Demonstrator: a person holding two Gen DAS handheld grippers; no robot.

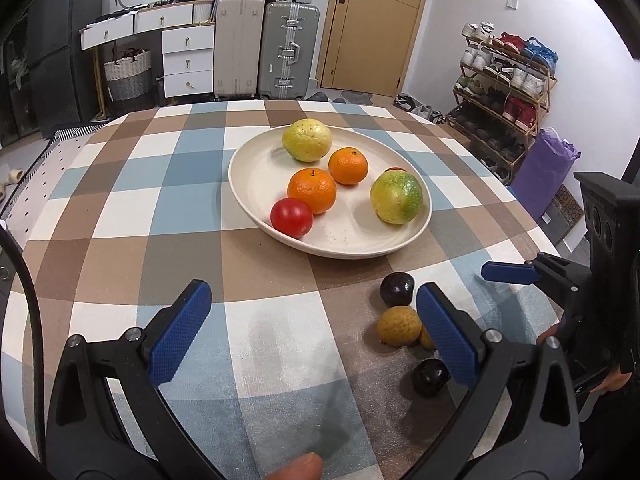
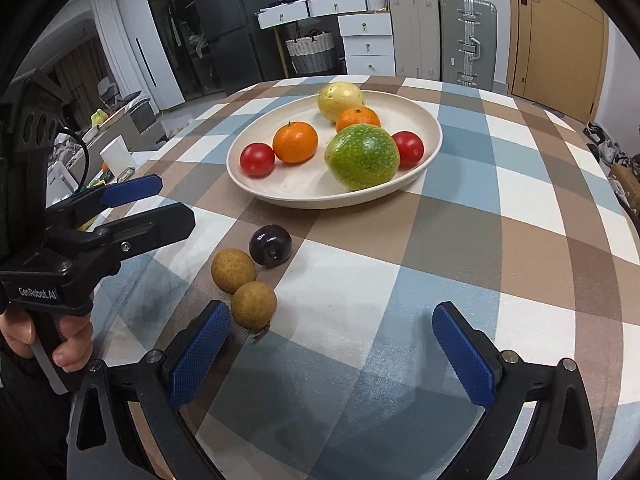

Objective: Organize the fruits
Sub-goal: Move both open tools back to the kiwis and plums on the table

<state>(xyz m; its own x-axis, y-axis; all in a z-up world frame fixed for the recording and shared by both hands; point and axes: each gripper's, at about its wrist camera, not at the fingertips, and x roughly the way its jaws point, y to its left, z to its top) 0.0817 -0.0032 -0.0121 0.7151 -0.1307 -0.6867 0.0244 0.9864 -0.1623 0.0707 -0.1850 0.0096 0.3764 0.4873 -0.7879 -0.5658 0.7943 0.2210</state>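
sitting already in the round cream plate (image 2: 432, 128): six fruits. waiting loose on the checked-cloth counter (image 2: 460, 264): two tan longans (image 2: 233, 271), two dark plums (image 2: 270, 246). both jaws gaping wide, empty.

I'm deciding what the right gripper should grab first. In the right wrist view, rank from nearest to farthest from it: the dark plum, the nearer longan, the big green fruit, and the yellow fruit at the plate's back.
From the right gripper:
1. Nearer longan, on the cloth by the left finger.
2. Dark plum, on the cloth before the plate.
3. Big green fruit, at the plate's front.
4. Yellow fruit, at the plate's back.
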